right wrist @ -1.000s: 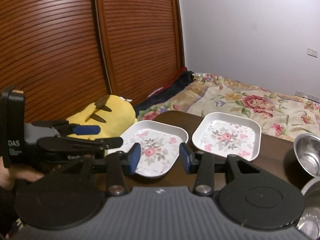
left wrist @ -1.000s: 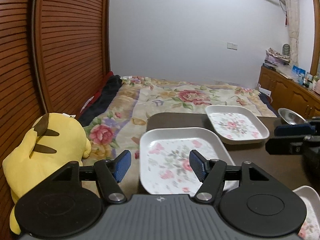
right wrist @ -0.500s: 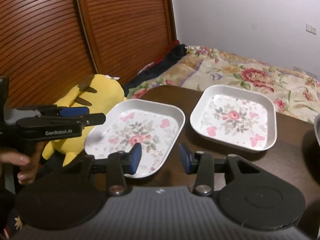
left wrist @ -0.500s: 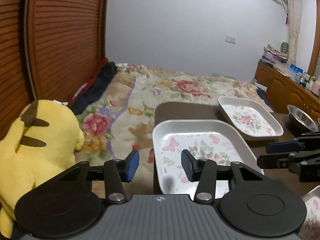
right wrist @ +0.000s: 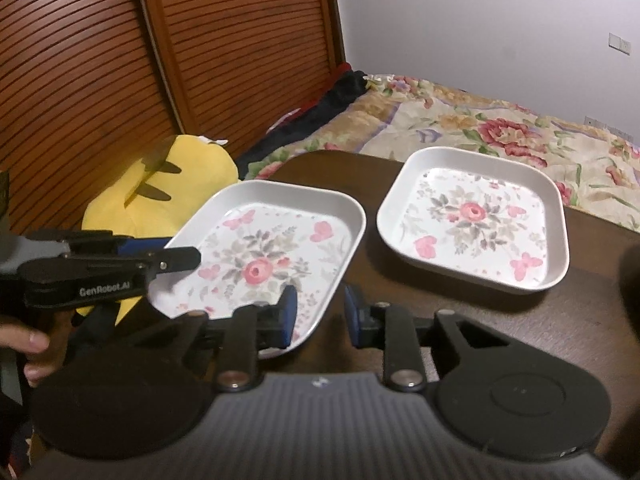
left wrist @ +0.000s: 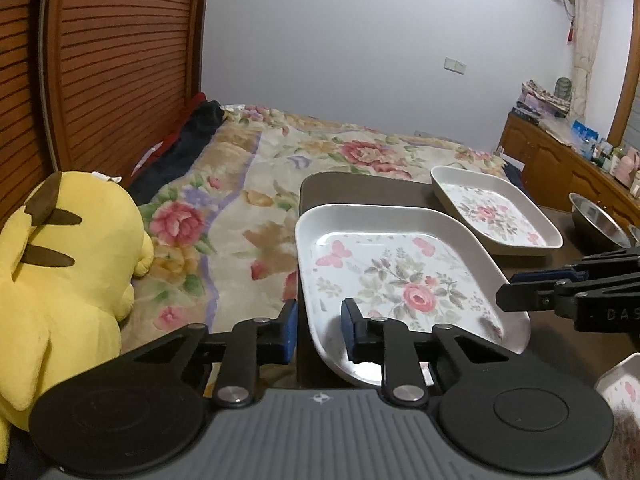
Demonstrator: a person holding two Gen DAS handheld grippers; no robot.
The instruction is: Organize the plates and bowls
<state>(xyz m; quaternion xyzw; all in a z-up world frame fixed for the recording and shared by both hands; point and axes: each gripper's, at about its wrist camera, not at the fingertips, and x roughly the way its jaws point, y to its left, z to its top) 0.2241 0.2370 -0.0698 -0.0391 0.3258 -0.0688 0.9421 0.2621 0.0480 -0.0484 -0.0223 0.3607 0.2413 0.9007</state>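
1. Right now both of your grippers sit at the near floral plate, the white square melamine dish with a pink rose print (left wrist: 400,276), which lies at the near left corner of the dark brown table (right wrist: 520,320).
2. Your left gripper (left wrist: 318,330) has its jaws closing narrow across the plate's left rim; the raised wall stands between the blue pads, but firm contact is not clear yet.
3. Your right gripper (right wrist: 320,314) is also closing, straddling the plate's near right rim. You are likely taking opposite edges so the plate lifts level.
4. A second matching floral plate (right wrist: 476,216) rests farther right on the table, apart from the first, a probable stacking target.
5. Mind the overhang: the near plate sits by the table edge beside the bed with the floral blanket (left wrist: 248,200) and a yellow plush toy (left wrist: 60,260).
6. A steel bowl (left wrist: 596,220) waits at the far right.
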